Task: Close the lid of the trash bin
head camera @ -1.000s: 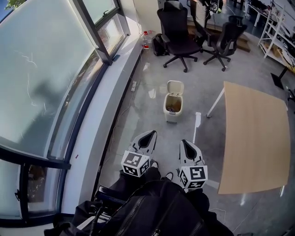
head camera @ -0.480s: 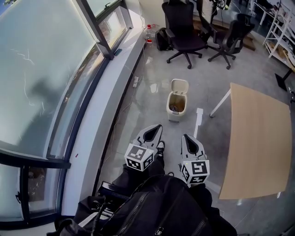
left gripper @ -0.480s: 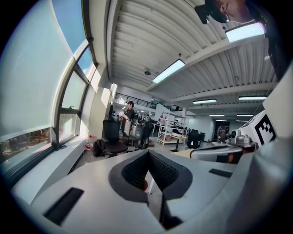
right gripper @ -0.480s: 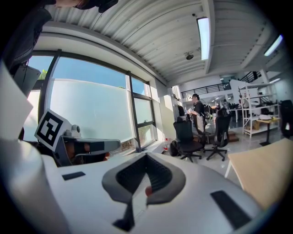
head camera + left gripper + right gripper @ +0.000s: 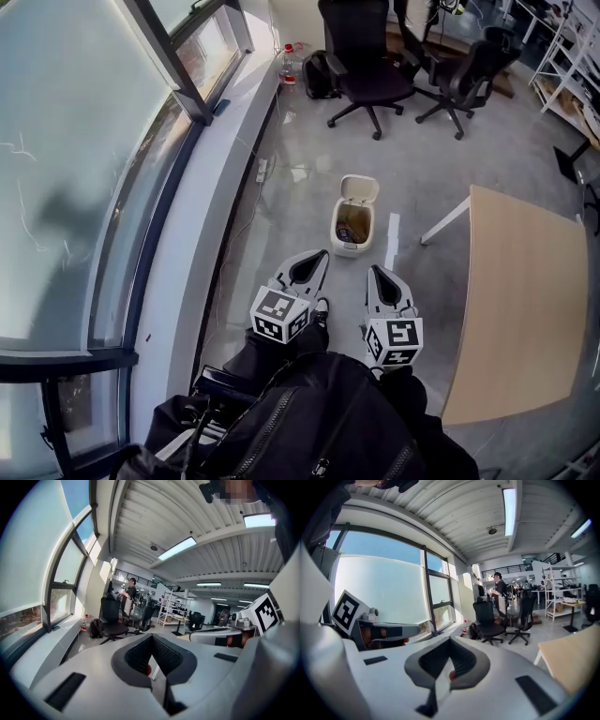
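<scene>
A small cream trash bin (image 5: pixel 351 231) stands on the grey floor in the head view, with its lid (image 5: pixel 359 188) tipped up and back and dark contents showing inside. My left gripper (image 5: pixel 321 255) and right gripper (image 5: pixel 376 271) hang side by side just short of the bin and apart from it. Both point toward it. Each is shut with nothing between the jaws. The left gripper view shows the left gripper's (image 5: pixel 151 636) dark pads meeting, and the right gripper (image 5: pixel 450 640) looks the same in its own view. Neither gripper view shows the bin.
A wooden table (image 5: pixel 520 309) on white legs stands right of the bin. Two black office chairs (image 5: pixel 367 66) (image 5: pixel 469 75) stand beyond it. A glass wall (image 5: pixel 84 187) and low sill (image 5: pixel 202 244) run along the left. A black backpack (image 5: pixel 319 422) fills the bottom.
The grippers have edged forward and now sit closer to the bin. The view has shifted a little. The bin's lid stays up.
</scene>
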### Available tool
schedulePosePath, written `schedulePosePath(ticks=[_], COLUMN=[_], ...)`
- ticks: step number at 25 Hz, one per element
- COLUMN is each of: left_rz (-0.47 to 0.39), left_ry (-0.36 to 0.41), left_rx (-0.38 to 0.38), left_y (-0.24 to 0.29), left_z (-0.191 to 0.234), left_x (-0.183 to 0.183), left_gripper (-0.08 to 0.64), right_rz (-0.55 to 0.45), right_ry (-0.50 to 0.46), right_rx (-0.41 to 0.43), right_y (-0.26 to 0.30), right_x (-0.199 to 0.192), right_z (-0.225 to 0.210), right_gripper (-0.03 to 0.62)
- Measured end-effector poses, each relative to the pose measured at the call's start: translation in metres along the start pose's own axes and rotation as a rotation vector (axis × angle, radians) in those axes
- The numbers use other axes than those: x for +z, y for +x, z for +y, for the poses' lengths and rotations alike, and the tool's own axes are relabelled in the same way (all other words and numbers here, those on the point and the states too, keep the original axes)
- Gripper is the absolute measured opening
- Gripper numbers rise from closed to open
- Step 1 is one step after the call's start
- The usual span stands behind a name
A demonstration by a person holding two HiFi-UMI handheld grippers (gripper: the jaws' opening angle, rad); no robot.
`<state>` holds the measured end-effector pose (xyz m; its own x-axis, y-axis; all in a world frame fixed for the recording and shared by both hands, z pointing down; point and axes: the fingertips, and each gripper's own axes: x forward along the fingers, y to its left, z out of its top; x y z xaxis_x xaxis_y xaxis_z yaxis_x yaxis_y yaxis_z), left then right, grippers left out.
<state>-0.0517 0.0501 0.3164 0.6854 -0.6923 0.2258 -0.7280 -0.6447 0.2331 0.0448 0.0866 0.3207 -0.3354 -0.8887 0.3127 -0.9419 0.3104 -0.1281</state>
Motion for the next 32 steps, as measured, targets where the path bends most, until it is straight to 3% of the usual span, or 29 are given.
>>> schedulePosePath(ticks=[9, 14, 20, 25, 32], left_rz=[0.023, 0.051, 0.086, 0.123, 0.221], left_ry=[-0.031, -0.040, -0.057, -0.084, -0.150], left_rx=[-0.034, -0.023, 0.057, 0.126, 0.231], left_y=[0.063, 0.093, 0.123, 0.142, 0.154], left_z=[0.066, 0.079, 0.084, 0.098, 0.122], left_x=[0.015, -0.003, -0.026, -0.045, -0.111], left_gripper=[0.000, 0.000, 0.000, 0.000, 0.000], right_rz=[0.051, 0.102, 0.183, 0.263, 0.412], right_ry=[-0.012, 0.008, 0.062, 0.043, 0.024], right_rx=[-0.040, -0.072, -0.048, 0.003, 0.050], right_y=[0.081, 0.100, 0.116, 0.148, 0.188], right_x=[0.016, -0.003, -0.043, -0.074, -0.141], right_z=[-0.020, -0.048, -0.076, -0.091, -0.117], right_gripper=[0.005, 0.005, 0.005, 0.005, 0.005])
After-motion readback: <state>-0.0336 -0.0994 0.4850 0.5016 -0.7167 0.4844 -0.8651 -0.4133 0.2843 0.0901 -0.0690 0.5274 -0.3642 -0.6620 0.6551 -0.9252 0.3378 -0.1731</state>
